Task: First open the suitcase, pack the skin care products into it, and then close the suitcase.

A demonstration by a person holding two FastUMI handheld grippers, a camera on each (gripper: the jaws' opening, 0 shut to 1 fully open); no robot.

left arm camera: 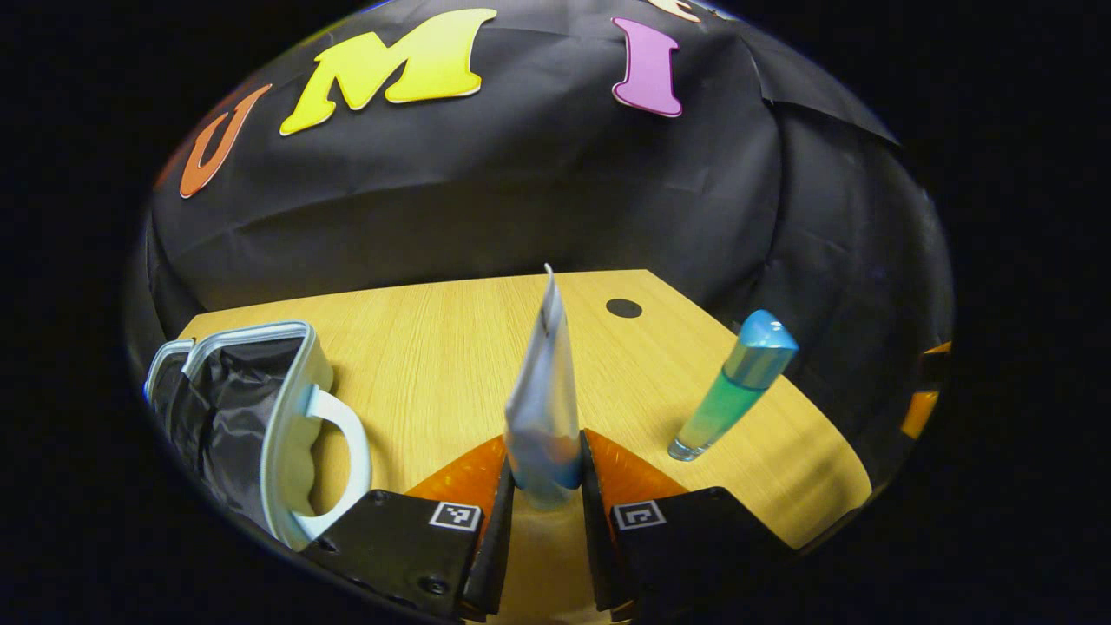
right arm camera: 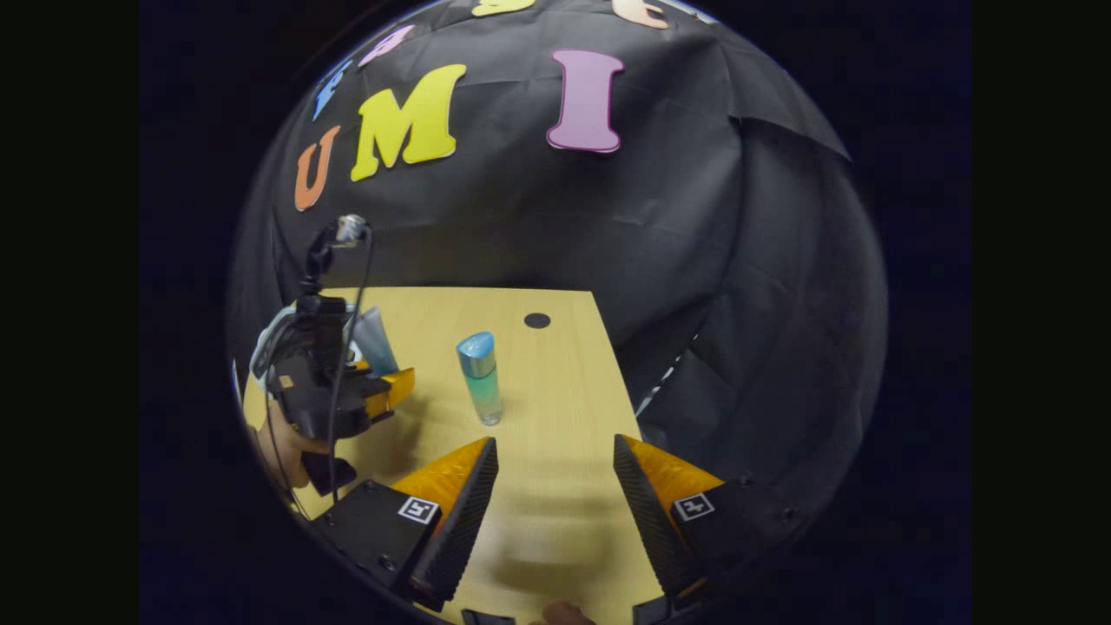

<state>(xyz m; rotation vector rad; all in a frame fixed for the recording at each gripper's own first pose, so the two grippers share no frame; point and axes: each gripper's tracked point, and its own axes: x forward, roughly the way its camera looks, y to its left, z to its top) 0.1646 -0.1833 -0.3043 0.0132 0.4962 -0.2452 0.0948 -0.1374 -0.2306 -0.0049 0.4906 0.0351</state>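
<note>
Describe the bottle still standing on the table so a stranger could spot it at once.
On the light wooden table, look right of the open suitcase. The bottle stands upright and alone, green-tinted with a blue cap, unlike the flat white tube clamped in the left tool.

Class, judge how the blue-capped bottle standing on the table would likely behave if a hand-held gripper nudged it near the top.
The bottle is tall and narrow on a small base, so it would probably tip. Its round body suggests it would then roll across the table. The clear, glossy wall may be slippery.
</note>
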